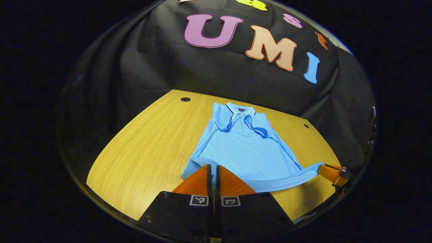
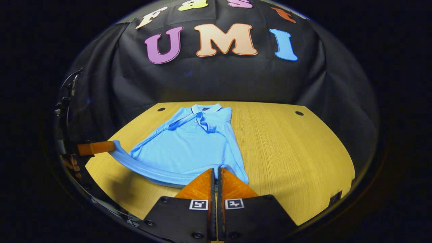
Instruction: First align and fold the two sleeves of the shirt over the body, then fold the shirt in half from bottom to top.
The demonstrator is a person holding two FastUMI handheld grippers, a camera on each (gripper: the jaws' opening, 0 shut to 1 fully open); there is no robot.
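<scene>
A light blue polo shirt (image 1: 246, 148) lies face up on the wooden table (image 1: 152, 141), collar at the far end. Both sleeves are folded in over the chest, their dark-trimmed cuffs near the collar. In the left gripper view, my left gripper (image 1: 213, 167) is shut on the near left corner of the bottom hem. My right gripper (image 1: 325, 169) pinches the other hem corner at the right. The hem stretches between them, raised a little off the table. In the right gripper view, my right gripper (image 2: 216, 171) is shut on the shirt (image 2: 189, 145) hem, with the left gripper (image 2: 109, 147) at the far left.
The table (image 2: 287, 145) has small dark holes near its far corners (image 2: 161, 109) (image 2: 299, 113). Black cloth hangs behind it. A hand (image 2: 71, 165) shows behind the left gripper. Bare wood lies on both sides of the shirt.
</scene>
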